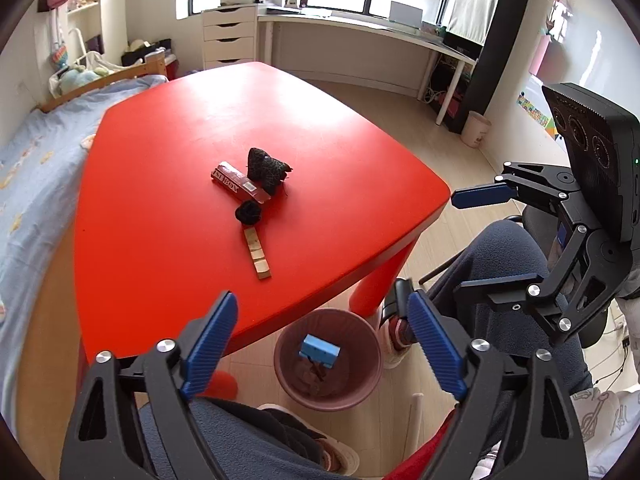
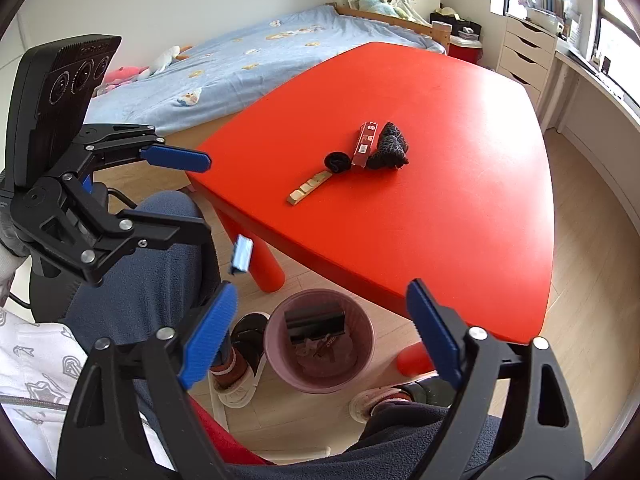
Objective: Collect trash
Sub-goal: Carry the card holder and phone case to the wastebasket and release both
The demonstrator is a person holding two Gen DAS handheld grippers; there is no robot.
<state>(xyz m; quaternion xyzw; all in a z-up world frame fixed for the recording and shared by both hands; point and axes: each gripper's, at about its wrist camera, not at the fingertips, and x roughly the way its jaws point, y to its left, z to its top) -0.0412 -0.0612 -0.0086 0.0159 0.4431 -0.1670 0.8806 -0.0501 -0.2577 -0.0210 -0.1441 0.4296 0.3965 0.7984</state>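
A pink waste bin (image 1: 362,344) stands on the floor under the red table's (image 1: 160,200) near corner; it also shows in the right wrist view (image 2: 276,336). A small blue box (image 1: 319,351) is in mid-air over the bin, seen falling below the left gripper in the right wrist view (image 2: 243,258). On the table lie a red carton (image 1: 239,188), a black crumpled wad (image 1: 266,170), a small black ball (image 1: 248,213) and a tan strip (image 1: 257,253). My left gripper (image 1: 322,346) is open above the bin. My right gripper (image 2: 320,336) is open and empty.
A bed (image 2: 240,60) with a blue sheet runs along the table's far side. White drawers (image 1: 229,36) and a long desk (image 1: 360,28) stand under the window. The person's knees (image 1: 504,256) and shoes (image 2: 240,364) flank the bin.
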